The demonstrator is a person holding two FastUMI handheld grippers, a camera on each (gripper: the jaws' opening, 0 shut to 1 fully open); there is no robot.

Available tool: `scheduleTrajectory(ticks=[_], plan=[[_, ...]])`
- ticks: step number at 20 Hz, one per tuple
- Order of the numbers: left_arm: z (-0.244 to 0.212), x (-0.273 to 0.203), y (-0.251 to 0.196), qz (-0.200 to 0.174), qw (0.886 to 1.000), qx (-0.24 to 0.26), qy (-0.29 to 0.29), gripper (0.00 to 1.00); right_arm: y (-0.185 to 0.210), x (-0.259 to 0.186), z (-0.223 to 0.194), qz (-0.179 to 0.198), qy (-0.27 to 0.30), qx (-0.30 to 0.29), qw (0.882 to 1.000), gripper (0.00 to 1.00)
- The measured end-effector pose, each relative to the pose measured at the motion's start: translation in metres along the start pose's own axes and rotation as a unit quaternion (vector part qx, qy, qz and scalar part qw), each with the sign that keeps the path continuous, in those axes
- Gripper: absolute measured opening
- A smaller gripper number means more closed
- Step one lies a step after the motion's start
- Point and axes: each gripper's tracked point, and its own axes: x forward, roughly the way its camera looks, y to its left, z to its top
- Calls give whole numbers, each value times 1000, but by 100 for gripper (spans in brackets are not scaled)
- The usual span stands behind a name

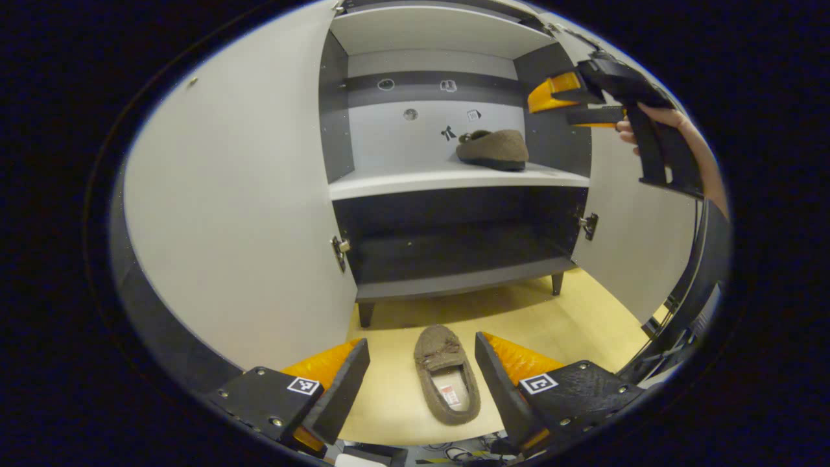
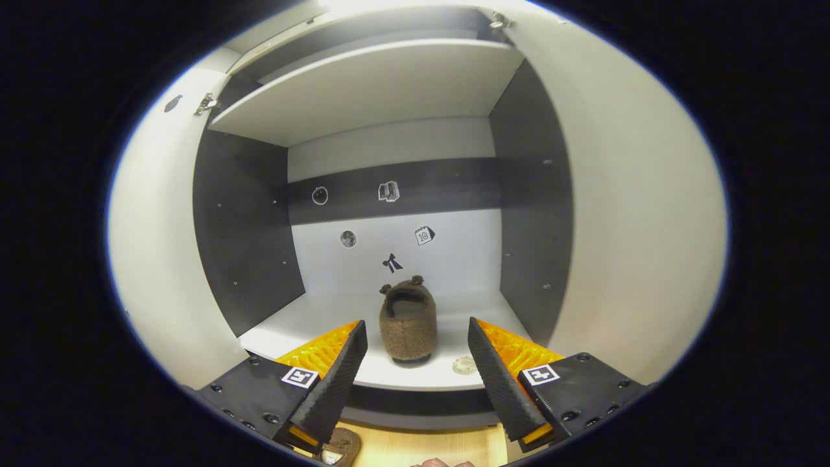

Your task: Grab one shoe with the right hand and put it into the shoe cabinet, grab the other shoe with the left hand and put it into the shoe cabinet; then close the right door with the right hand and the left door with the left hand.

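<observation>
In the left gripper view, the left gripper is hovering spread wide over the second shoe lying on the floor at six o'clock, probably lining up a grasp; its long axis is running toe-first toward the shoe cabinet. In the right gripper view, the right gripper is hanging released and empty before the middle shelf, where the first shoe is sitting between its fingers, lying front to back.
</observation>
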Motion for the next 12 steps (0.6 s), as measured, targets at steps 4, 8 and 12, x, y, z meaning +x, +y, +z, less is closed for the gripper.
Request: scheduleTrajectory(ticks=[4, 8, 12], plan=[[-41, 30, -9, -18, 998, 38, 40, 95, 0, -53, -9, -10, -22, -8, 1000, 98], [-75, 54, -6, -25, 996, 36, 84, 95, 6, -101, -35, -15, -13, -13, 1000, 98], [-97, 75, -1, -27, 992, 35, 118, 100, -4, -141, -57, -37, 1, -24, 999, 99]])
